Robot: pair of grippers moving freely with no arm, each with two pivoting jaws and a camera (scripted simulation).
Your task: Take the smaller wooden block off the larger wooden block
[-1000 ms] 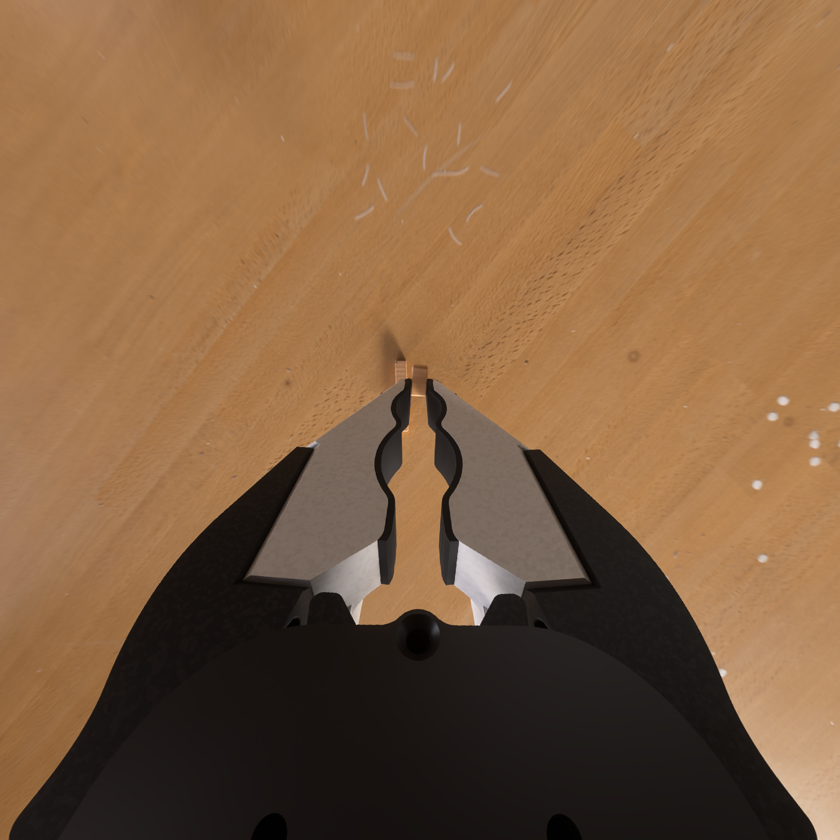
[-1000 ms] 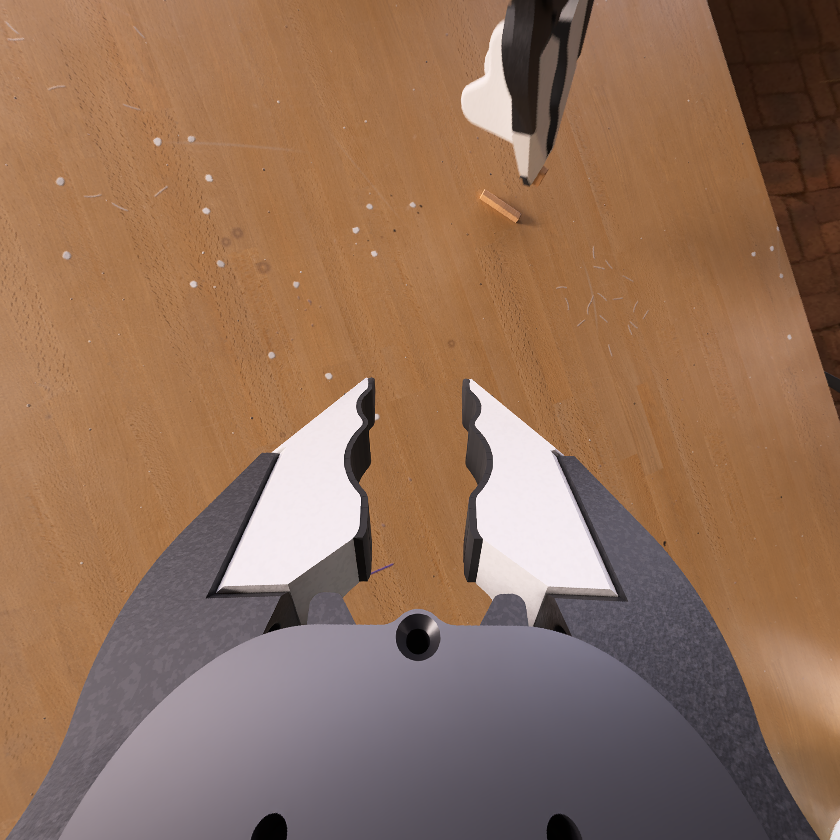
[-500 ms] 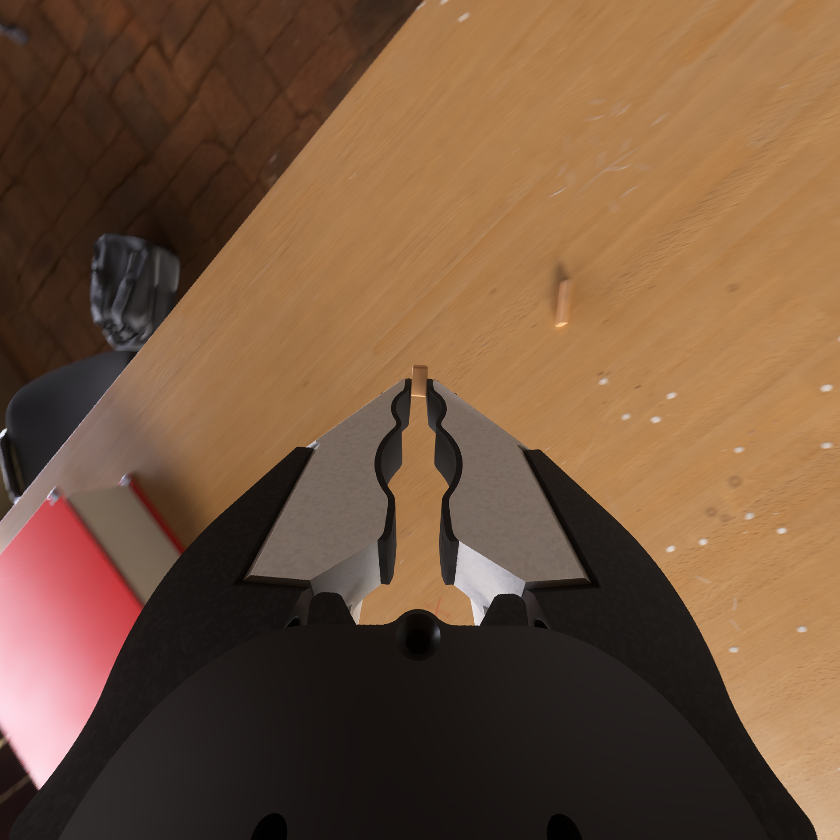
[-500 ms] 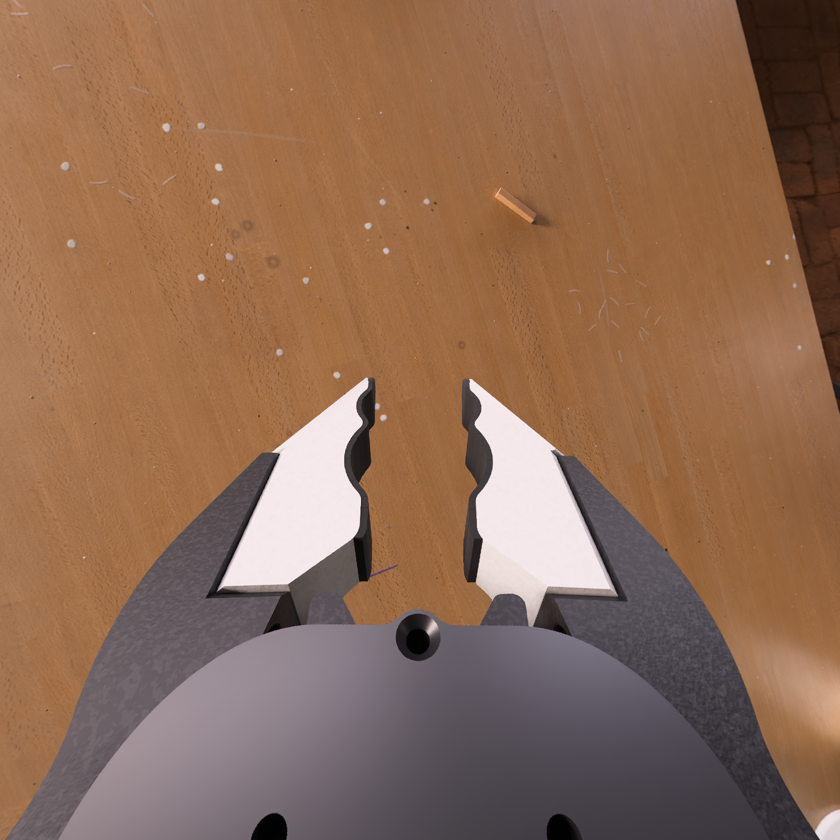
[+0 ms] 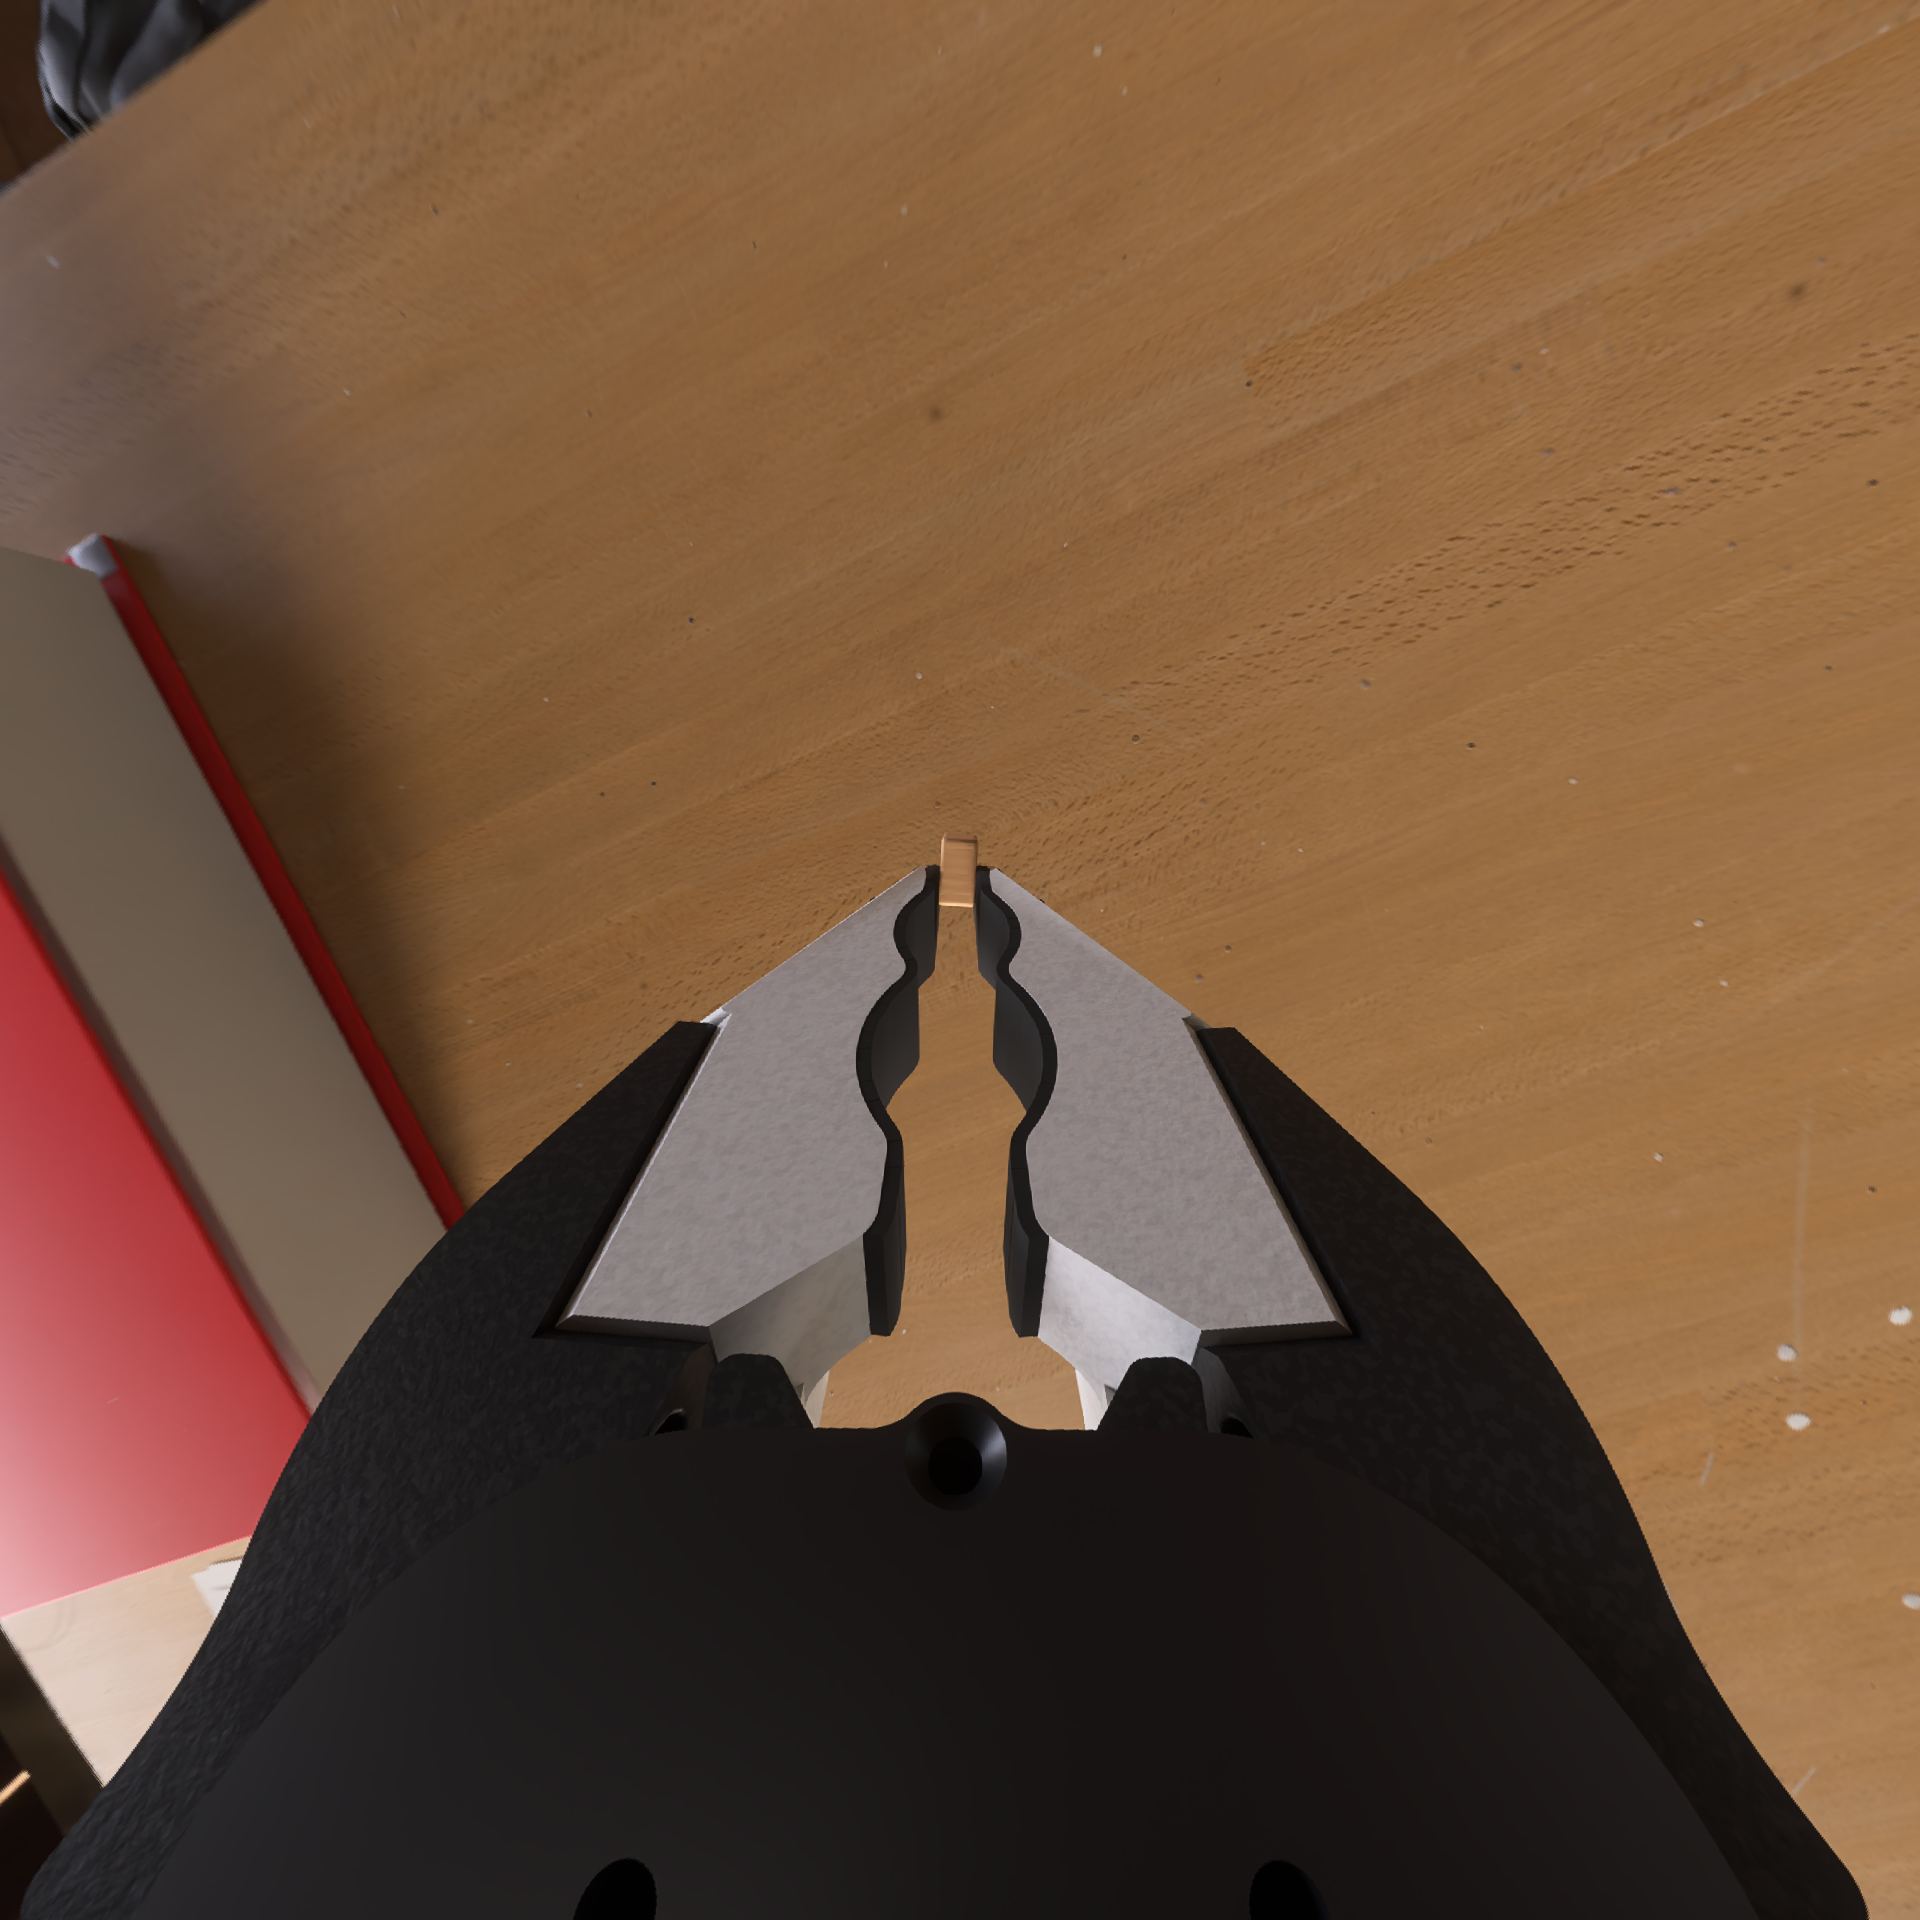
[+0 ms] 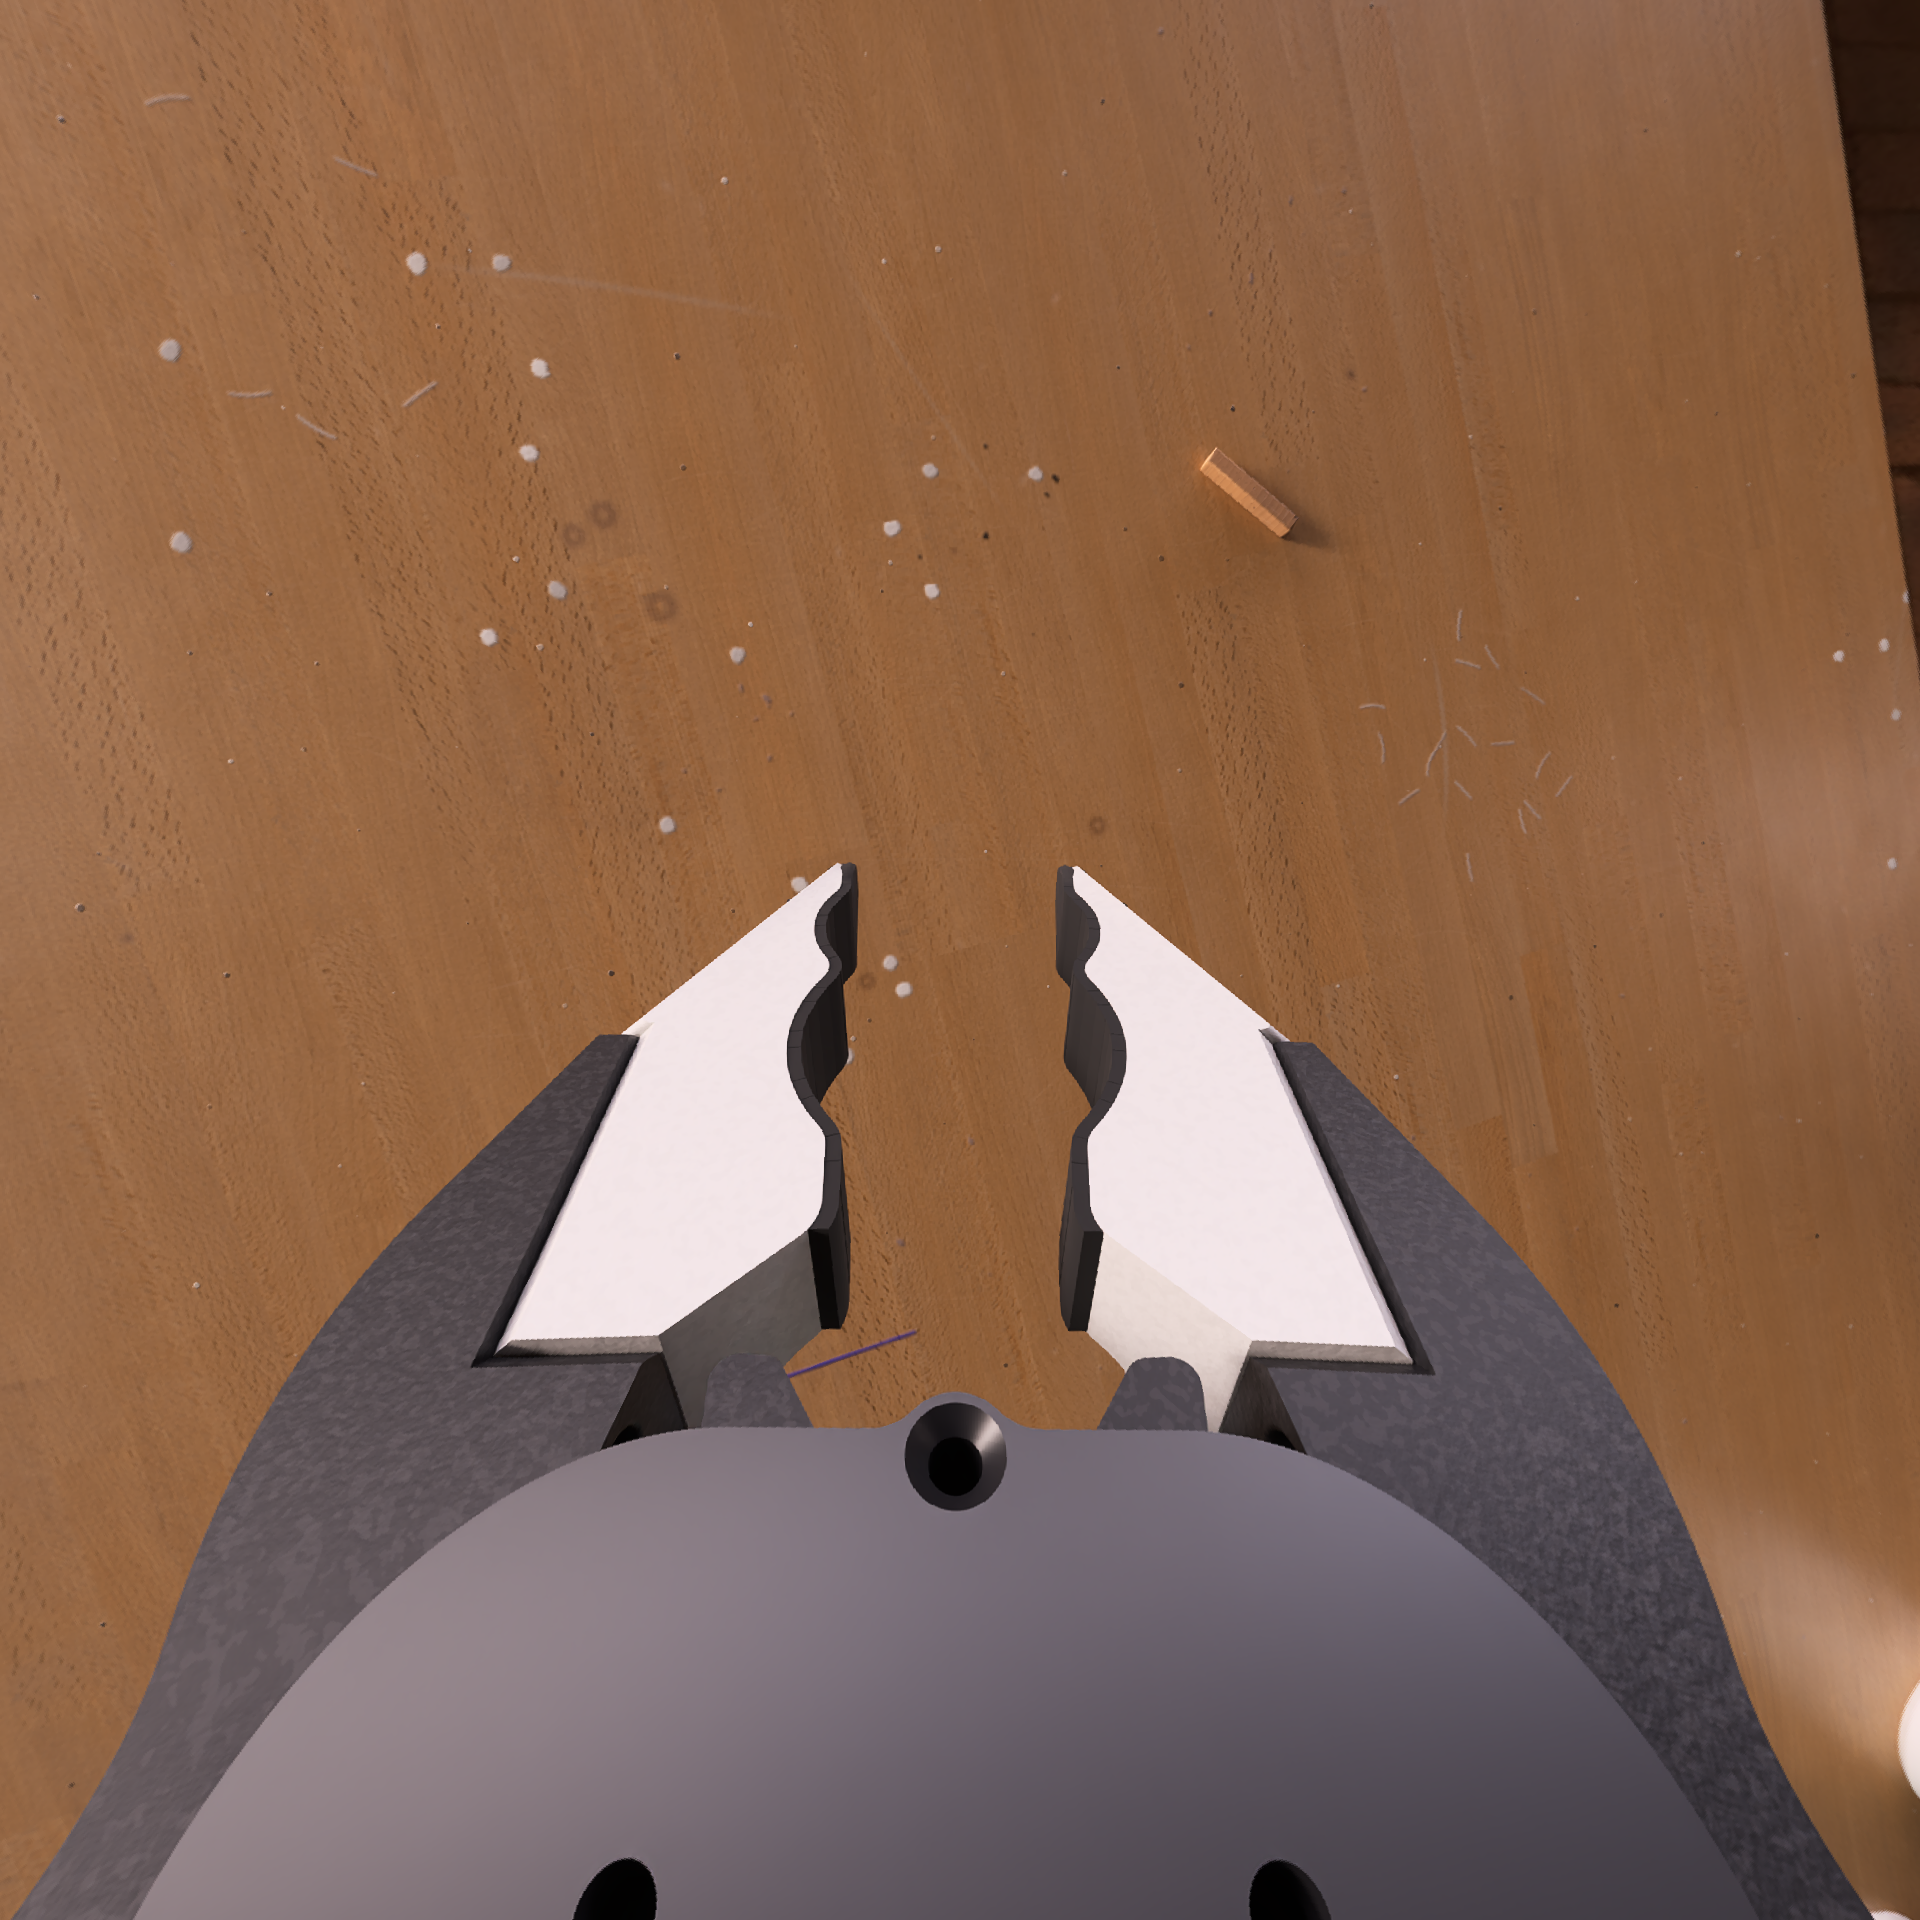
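Moved since half a second ago: left tool's view swings away from the larger wooden block [image 6: 1247, 491] — that block, then visible up and to the right of the tips, is now out of the left wrist view; the red panel [image 5: 94, 1195] off the bench [image 5: 1247, 416] edge now fills more of the left side.
Left tool [image 5: 957, 883]: pinching the smaller wooden block [image 5: 957, 871] at the very tips, with part of the block poking out past them.
Right tool [image 6: 956, 883]: spread, nothing between the fingers, hovering over the speckled bench; its view is nearly unchanged, only slightly closer.
Larger block: lying flat and alone on the bench in the right wrist view, well apart from both tools, nothing on top.
Task status (judgement): separation looks done — what remains is setting the small block down.
Risk 1: tip-only grip on a tiny piece; a quick swing or tilt could let it twist out and drop.
Risk 2: left tool is working near the bench edge, so a slip here could send the block off the bench toward the red panel.
Risk 3: release from height — the block could bounce or roll.
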